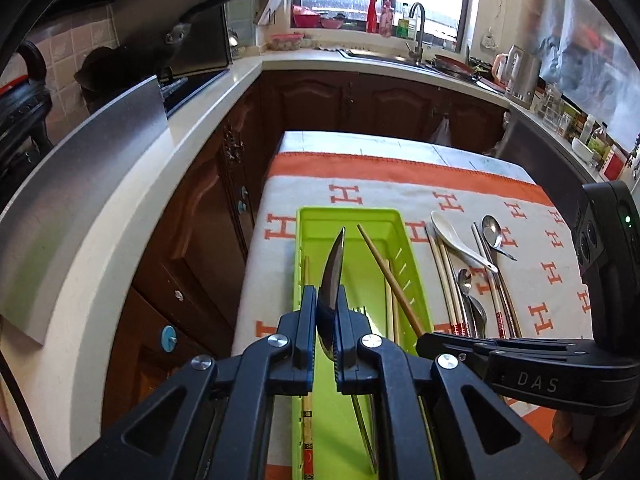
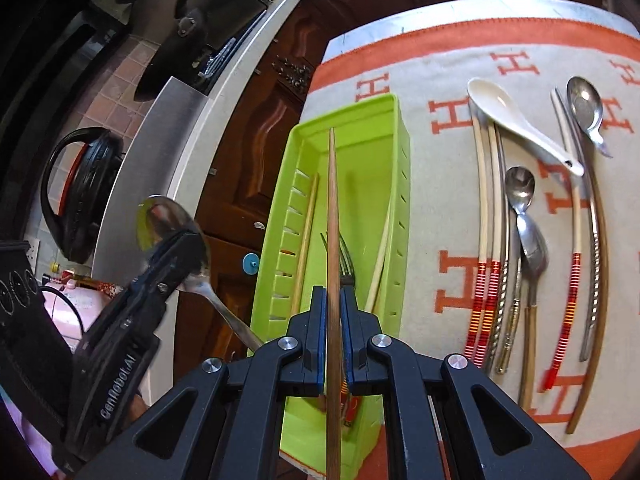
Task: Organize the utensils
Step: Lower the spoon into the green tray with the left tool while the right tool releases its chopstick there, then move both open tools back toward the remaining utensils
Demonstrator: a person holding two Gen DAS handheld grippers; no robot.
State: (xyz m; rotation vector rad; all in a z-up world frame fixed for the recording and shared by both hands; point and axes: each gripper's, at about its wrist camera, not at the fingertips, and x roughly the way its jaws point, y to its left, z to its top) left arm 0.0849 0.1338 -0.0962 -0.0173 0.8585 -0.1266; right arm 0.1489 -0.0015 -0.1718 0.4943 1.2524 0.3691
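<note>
My left gripper (image 1: 325, 300) is shut on a metal spoon (image 1: 334, 276), held edge-on above the green tray (image 1: 412, 276). It also shows in the right wrist view (image 2: 176, 240), gripping the spoon's bowl (image 2: 160, 216). My right gripper (image 2: 332, 300) is shut on a wooden chopstick (image 2: 332, 208), held over the green tray (image 2: 396, 184). The chopstick (image 1: 384, 268) shows in the left wrist view too. The tray holds a fork (image 2: 346, 256) and several chopsticks.
On the H-patterned cloth (image 2: 452, 216) right of the tray lie a white ceramic spoon (image 2: 516, 124), metal spoons (image 2: 520, 192) and several chopsticks with red bands (image 2: 484, 240). A kitchen counter (image 1: 120, 208) runs along the left; dark wood cabinets (image 1: 208, 216) stand below.
</note>
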